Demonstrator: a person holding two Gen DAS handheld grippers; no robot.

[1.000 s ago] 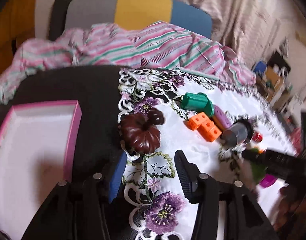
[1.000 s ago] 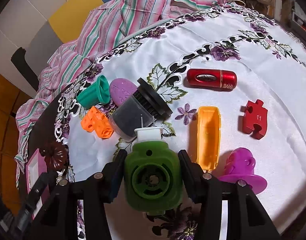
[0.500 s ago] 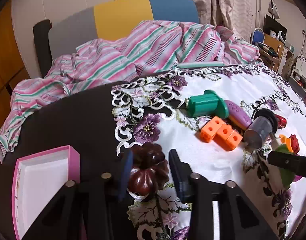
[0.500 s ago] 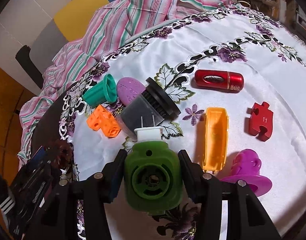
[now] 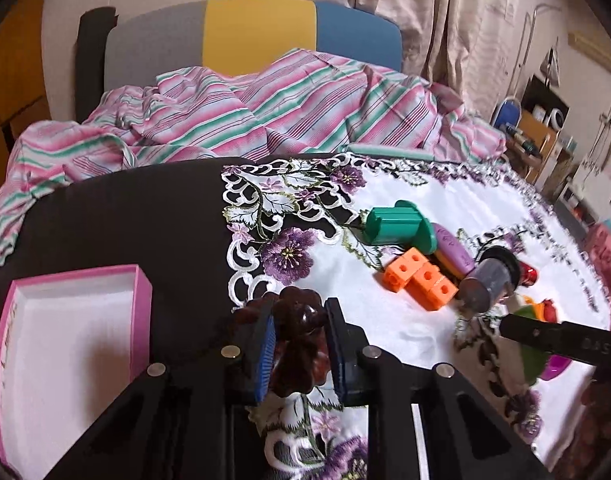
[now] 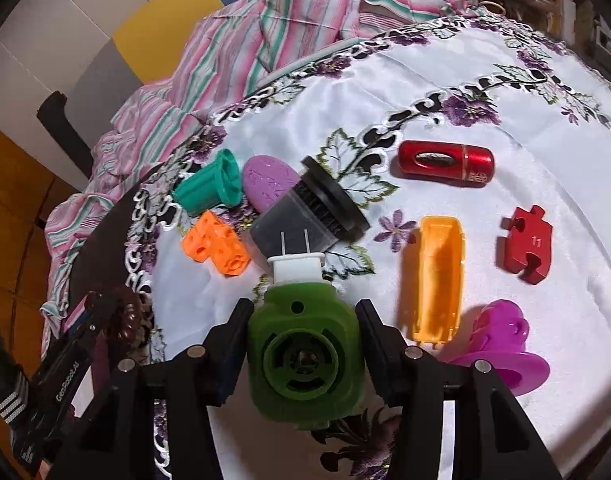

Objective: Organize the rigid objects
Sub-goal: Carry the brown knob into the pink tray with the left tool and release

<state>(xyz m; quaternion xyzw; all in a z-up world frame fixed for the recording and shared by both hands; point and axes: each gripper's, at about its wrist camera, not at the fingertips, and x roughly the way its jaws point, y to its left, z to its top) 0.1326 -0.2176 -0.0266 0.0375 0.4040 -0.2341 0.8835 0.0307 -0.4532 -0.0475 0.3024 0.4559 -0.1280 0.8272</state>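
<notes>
A: Where are you working?

B: You're in a home, a lived-in room. Round table (image 5: 117, 216) under an embroidered floral tablecloth (image 6: 485, 80); striped pink-green fabric (image 5: 265, 108) heaped over a chair (image 5: 257, 28) with grey, yellow and blue panels.

A: Other evidence?

B: Beige curtains (image 5: 437, 12) behind you; cluttered shelving (image 5: 541, 120) at far right. Toys and small household items scattered on the cloth.

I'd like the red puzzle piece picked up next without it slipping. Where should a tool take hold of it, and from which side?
The red puzzle piece lies flat on the tablecloth, well apart from the orange tray. Probably best to come straight down from above and close the fingers across its two straight long edges, at mid-body, avoiding the knob and notched end. It is thin, so the fingers must reach the cloth.
</notes>
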